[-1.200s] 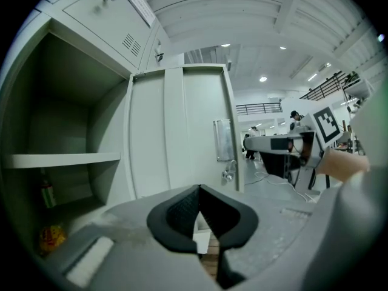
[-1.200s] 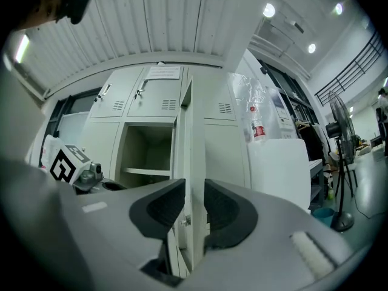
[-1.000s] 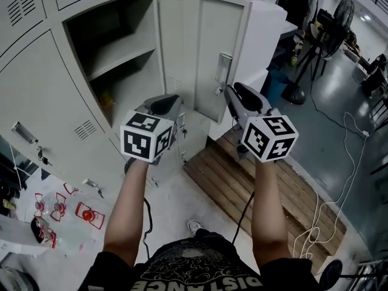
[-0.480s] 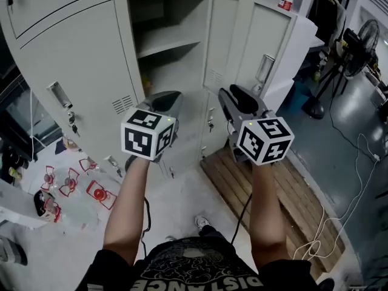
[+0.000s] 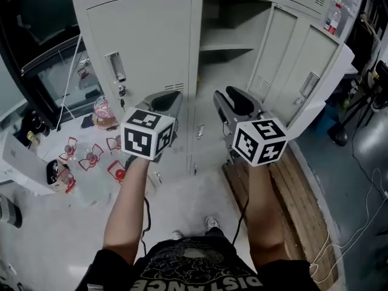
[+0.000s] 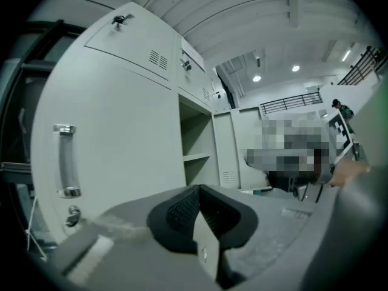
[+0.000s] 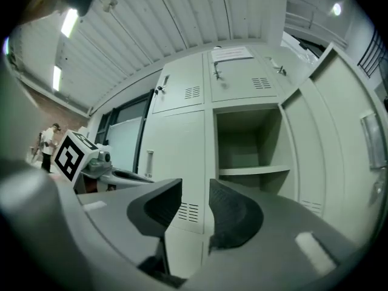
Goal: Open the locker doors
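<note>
The pale grey lockers fill the head view. One tall door (image 5: 148, 47) at the left is closed and carries a chrome handle (image 5: 115, 65). Beside it a compartment (image 5: 233, 38) stands open, its door (image 5: 303, 71) swung out to the right. My left gripper (image 5: 167, 100) points at the closed door, short of it, with its jaws shut and empty (image 6: 198, 190); the handle (image 6: 65, 162) is to its left. My right gripper (image 5: 233, 96) is level with the open compartment (image 7: 248, 141). Its jaws (image 7: 195, 190) are open, have just been opening, and hold nothing.
A wooden pallet (image 5: 291, 180) lies on the floor at the right. Red-and-white items (image 5: 91, 159) are scattered on the floor at the left. Lower locker doors with keys (image 5: 200, 129) sit below the grippers. A bottle (image 5: 331, 18) stands on top of the lockers.
Both grippers have swung left along the locker front, from the open door towards the closed door. The lockers now sit further right in the head view.
</note>
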Demonstrator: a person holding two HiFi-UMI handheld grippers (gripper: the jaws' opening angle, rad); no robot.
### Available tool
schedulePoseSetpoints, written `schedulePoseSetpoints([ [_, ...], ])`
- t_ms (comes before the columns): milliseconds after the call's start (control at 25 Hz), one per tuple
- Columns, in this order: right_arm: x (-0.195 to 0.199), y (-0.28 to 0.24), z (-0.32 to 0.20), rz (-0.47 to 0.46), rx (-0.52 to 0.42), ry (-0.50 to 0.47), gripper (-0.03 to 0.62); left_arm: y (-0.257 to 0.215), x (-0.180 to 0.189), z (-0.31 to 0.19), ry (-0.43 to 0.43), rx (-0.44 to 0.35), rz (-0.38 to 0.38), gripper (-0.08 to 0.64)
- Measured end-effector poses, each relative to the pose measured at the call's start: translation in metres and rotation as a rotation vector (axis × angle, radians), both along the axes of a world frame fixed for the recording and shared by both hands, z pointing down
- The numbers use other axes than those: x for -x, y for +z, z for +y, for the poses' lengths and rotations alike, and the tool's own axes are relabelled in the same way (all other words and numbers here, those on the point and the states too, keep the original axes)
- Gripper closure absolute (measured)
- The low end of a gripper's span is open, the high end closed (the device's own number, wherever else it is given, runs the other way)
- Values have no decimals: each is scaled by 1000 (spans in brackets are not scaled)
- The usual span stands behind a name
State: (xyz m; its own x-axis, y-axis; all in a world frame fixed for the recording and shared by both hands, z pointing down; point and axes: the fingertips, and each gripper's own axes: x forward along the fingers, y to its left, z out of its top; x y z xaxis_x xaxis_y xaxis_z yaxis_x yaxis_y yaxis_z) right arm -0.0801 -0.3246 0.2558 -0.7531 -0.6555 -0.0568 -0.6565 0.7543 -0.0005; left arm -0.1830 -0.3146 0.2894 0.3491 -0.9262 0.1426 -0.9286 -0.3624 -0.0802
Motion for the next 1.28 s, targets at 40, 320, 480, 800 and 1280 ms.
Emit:
schedulePoseSetpoints([
  [40,14,0,4,1,0,-24,457,0,14,6,-24,-1,2,557],
  [320,124,4,35,8,0,-223,456,0,118,55,-227,-6,8,557],
  [480,179,3,53,10,0,-318,446,1,166,82,-318,-5,12,557],
  [800,263,1,64,2,-1,-448,428,6,238,115,-461,0,3,557],
  [1280,318,-3,31,0,3,-448,379,5,286,106,-523,-6,8,557],
])
